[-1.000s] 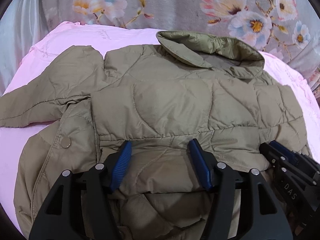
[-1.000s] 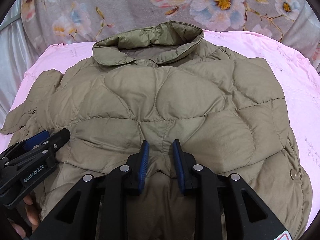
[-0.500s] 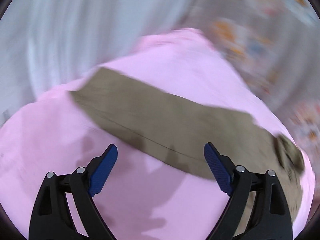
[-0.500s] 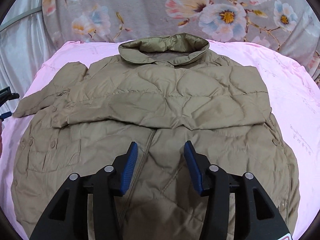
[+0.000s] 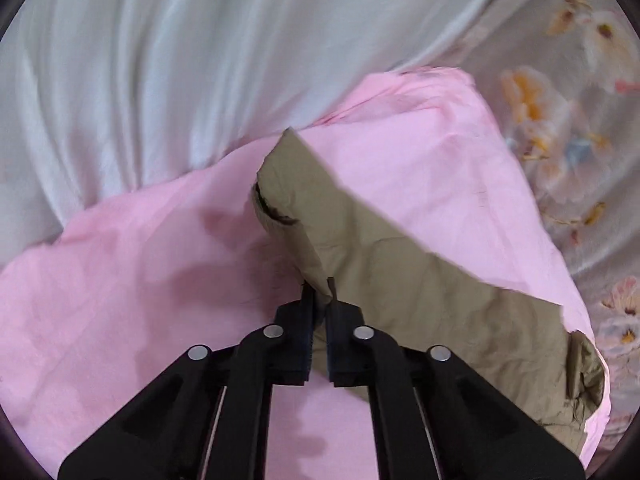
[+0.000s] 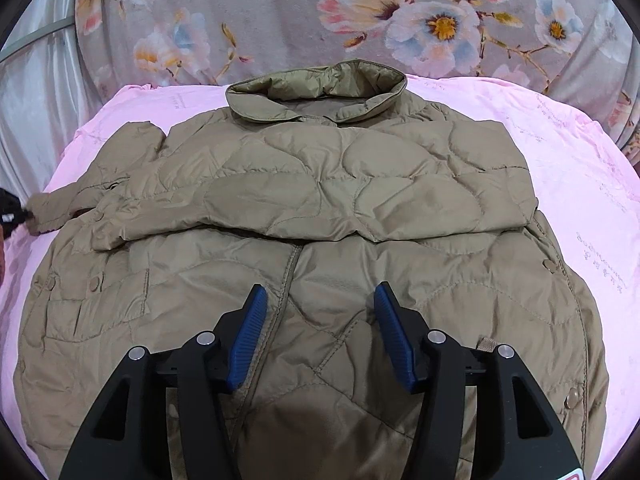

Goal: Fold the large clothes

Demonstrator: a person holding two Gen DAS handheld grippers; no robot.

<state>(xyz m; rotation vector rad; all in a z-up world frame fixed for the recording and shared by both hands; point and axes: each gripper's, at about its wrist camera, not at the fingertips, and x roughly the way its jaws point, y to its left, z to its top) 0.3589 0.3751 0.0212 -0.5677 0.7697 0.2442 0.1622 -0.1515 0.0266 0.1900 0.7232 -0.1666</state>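
Note:
An olive quilted jacket [image 6: 320, 208] lies flat on a pink sheet [image 6: 580, 168], collar at the far side, one sleeve folded across the chest. Its other sleeve [image 5: 360, 240] stretches out to the left. My left gripper [image 5: 319, 284] is shut on the near edge of that sleeve close to the cuff. It shows as a black tip at the left edge of the right wrist view [image 6: 8, 212]. My right gripper [image 6: 318, 308] is open and empty, hovering over the jacket's lower middle.
A grey floral fabric [image 6: 280, 12] hangs behind the pink sheet. A pale grey curtain [image 5: 180, 60] hangs at the left. The sheet's left corner [image 5: 440, 92] lies beyond the sleeve cuff.
My left gripper swung left from the jacket's hem to the outstretched sleeve and shut on it. My right gripper let go of the fabric, opened and drew back.

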